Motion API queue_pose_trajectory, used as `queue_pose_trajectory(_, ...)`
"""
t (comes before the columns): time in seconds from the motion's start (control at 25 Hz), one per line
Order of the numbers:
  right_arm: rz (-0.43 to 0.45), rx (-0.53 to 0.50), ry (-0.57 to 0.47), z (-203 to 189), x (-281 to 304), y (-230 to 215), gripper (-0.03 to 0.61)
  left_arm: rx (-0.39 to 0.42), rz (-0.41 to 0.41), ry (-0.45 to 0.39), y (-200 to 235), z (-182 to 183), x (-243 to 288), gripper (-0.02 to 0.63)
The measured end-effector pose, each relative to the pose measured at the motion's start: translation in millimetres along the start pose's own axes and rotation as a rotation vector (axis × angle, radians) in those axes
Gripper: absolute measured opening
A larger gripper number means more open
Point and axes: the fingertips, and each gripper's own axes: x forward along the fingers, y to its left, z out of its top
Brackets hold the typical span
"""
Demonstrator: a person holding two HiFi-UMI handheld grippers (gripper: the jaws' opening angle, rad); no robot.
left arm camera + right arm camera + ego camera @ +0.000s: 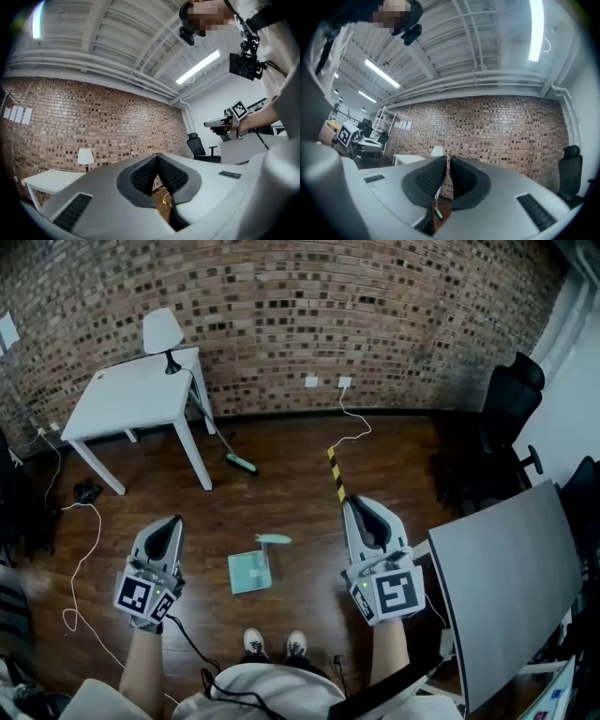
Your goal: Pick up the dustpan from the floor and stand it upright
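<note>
The teal dustpan lies flat on the dark wood floor in the head view, its handle towards the brick wall, just ahead of the person's shoes. My left gripper hangs high above the floor to the dustpan's left, pointing level at the wall. In the left gripper view its gripper has its pads pressed together with nothing in them. My right gripper is held to the dustpan's right. In the right gripper view its gripper is drawn together to a hairline slit, also empty. Neither touches the dustpan.
A white table with a lamp stands at the back left, and a teal broom leans by its leg. Yellow-black tape and cables lie on the floor. A black chair and a grey desk top fill the right.
</note>
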Motion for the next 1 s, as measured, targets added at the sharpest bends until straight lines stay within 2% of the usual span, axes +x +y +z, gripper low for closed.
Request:
queue_pose_trajectory(0.4,-0.006,0.014,0.030,-2,-9,33,0.028,-0.042,0.004,-0.010,3,-3,-19,-0.003)
queue_pose_trajectory(0.64,0.009,0.021,-0.011,16,-26,62,0.028,-0.006,0.024,-0.009,4,4,-41,-0.003)
queue_pose_trajectory(0.84,0.077,0.048,-0.078,34,-55,91,0.028,0.017,0.068,-0.014,-35,24,-75,-0.003)
queue_pose_trajectory(1.0,0.118,0.091,-0.120,47,-109,109,0.028,0.025,0.090,-0.019,-85,38,-117,-0.003)
